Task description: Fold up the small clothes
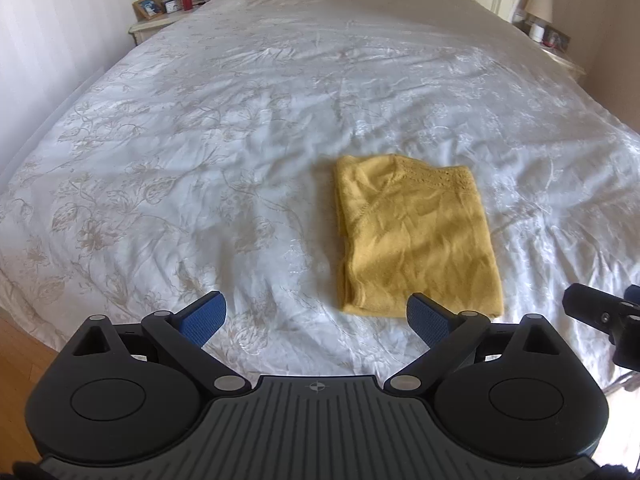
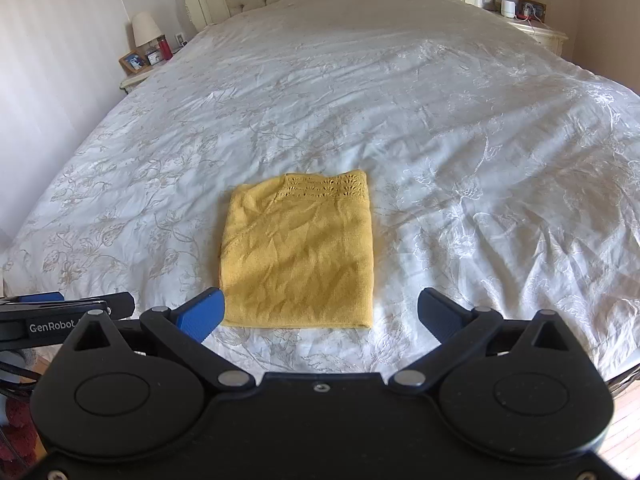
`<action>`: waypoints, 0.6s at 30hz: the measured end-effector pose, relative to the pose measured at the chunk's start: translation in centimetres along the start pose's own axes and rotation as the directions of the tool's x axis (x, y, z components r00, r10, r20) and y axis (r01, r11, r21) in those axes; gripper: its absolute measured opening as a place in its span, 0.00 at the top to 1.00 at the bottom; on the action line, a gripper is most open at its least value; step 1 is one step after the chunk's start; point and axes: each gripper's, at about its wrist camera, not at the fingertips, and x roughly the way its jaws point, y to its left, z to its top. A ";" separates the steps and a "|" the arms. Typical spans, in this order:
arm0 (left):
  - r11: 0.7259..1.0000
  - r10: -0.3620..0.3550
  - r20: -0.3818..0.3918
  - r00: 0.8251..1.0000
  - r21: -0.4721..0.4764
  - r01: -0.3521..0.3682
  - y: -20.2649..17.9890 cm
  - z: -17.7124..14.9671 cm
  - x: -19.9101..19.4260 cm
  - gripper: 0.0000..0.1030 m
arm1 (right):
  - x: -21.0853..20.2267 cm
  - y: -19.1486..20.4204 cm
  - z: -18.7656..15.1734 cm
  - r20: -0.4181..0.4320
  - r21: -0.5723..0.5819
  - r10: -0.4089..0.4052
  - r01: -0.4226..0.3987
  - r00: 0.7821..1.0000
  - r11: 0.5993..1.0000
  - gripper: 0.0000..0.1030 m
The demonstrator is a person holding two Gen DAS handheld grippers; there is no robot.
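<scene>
Yellow knit garment (image 2: pixel 298 254) folded into rectangle, flat on white bedspread (image 2: pixel 460 128). Right gripper (image 2: pixel 320 312) spread wide, empty, garment directly ahead. Left gripper (image 1: pixel 316 316) spread wide, empty, garment ahead, slightly right.

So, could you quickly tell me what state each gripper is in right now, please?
Left gripper: open, holding nothing.
Right gripper: open, holding nothing; the folded yellow garment lies free on the bed.
</scene>
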 end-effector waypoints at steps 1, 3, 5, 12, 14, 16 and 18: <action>1.000 0.000 0.002 1.000 0.003 0.000 -0.1 -0.1 -0.1 0.04 | -0.1 0.0 -0.1 0.000 0.001 -0.001 0.001 1.000 1.000 0.01; 1.000 -0.003 0.005 1.000 0.009 0.003 -0.3 -0.1 -0.1 0.04 | -0.1 0.0 -0.2 0.001 0.005 -0.003 0.003 1.000 1.000 0.01; 1.000 -0.008 0.002 1.000 0.013 0.008 -0.4 -0.1 -0.1 0.04 | -0.2 0.0 -0.2 0.000 0.012 -0.003 0.003 1.000 1.000 0.01; 1.000 -0.015 -0.007 1.000 0.024 0.015 -0.7 -0.1 0.2 0.04 | 0.0 0.0 -0.2 -0.001 0.025 0.004 -0.004 1.000 1.000 0.01; 1.000 -0.016 -0.009 1.000 0.023 0.016 -0.7 0.0 0.3 0.04 | 0.2 0.0 -0.1 -0.002 0.033 0.006 -0.006 1.000 0.999 0.01; 0.999 -0.021 -0.009 1.000 0.026 0.021 -0.8 0.1 0.4 0.04 | 0.3 -0.1 0.0 -0.004 0.039 0.007 -0.007 1.000 0.999 0.01; 0.999 -0.021 -0.008 1.000 0.029 0.021 -1.0 0.2 0.6 0.04 | 0.6 -0.2 0.2 -0.009 0.044 0.007 -0.006 1.000 0.999 0.01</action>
